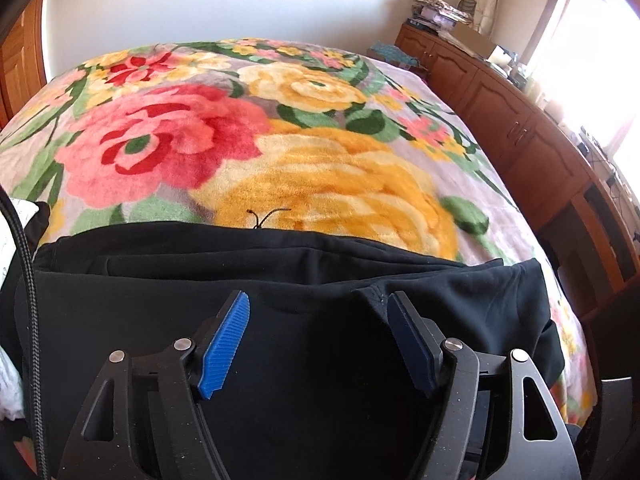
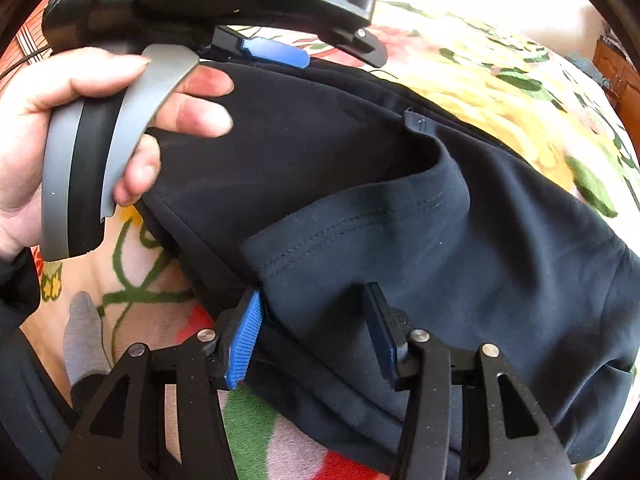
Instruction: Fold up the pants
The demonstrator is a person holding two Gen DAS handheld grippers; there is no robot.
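The black pants lie folded in layers on the floral blanket, with a drawstring poking out at the far edge. My left gripper is open just above the cloth, its blue pads apart and nothing between them. In the right wrist view the pants show a hemmed leg end on top. My right gripper is open, its pads apart at the near edge of the folded cloth. The left gripper's body and the hand holding it are at the upper left.
A wooden cabinet row with clutter on top runs along the bed's right side under a bright window. A wooden door stands at far left. White cloth lies at the left edge. A grey-socked foot rests on the blanket.
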